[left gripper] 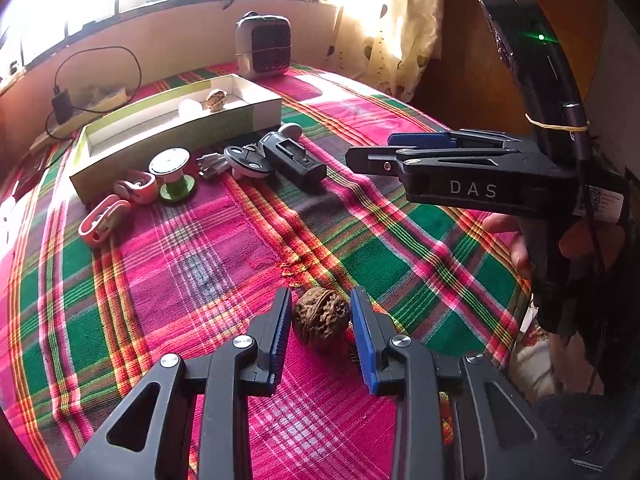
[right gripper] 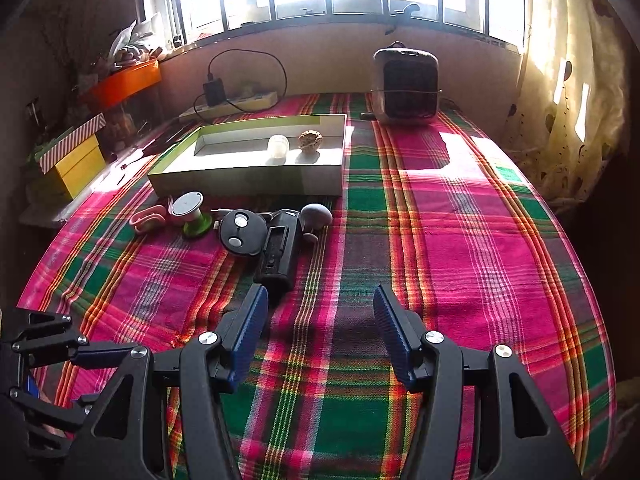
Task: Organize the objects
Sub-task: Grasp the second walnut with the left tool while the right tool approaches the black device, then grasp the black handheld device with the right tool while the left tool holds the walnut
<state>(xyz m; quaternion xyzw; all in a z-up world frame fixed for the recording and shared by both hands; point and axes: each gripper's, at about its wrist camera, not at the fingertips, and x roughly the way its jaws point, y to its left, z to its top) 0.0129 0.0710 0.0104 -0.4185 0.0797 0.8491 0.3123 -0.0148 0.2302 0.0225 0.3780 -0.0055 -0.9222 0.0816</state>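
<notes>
A brown walnut (left gripper: 320,319) lies on the plaid cloth between the blue pads of my left gripper (left gripper: 321,308), which is open around it without touching. My right gripper (right gripper: 320,304) is open and empty above the cloth; it shows in the left wrist view (left gripper: 372,152) hovering at the right. A green and white box (right gripper: 256,160) holds a second walnut (right gripper: 309,141) and a small white jar (right gripper: 278,146). In front of the box lie a black device (right gripper: 278,248), a black round piece (right gripper: 240,233), a thread spool (right gripper: 191,210) and pink clips (right gripper: 149,218).
A small heater (right gripper: 406,88) stands at the far edge of the table. A charger with a cable (right gripper: 214,92) sits on a power strip at the wall. Coloured boxes (right gripper: 76,156) are stacked at the left. A curtain (right gripper: 568,100) hangs at the right.
</notes>
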